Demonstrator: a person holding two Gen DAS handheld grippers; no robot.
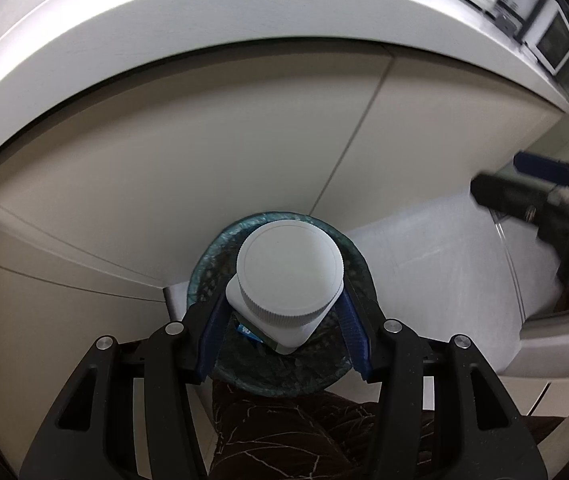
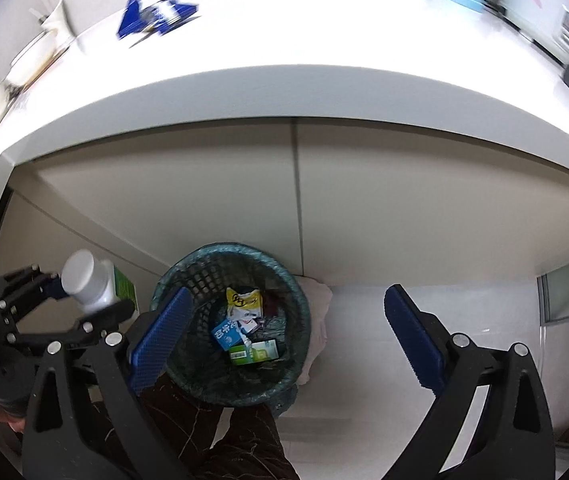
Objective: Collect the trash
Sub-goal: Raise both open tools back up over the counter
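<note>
Bottle (image 1: pixel 284 280): white, ribbed cap, green label | left gripper (image 1: pixel 284 328) clenched on it above basket (image 2: pixel 300 292) | right gripper (image 2: pixel 284 332) released, empty

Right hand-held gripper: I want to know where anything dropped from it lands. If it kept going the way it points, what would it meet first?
Probably the bin: the open right hand-held gripper points into its mouth, so the trash inside comes first.

Matt white plastic bottle (image 1: pixel 284 280) with ribbed cap; dark plastic mesh bin (image 2: pixel 230 328); smooth white counter (image 2: pixel 284 92).
</note>
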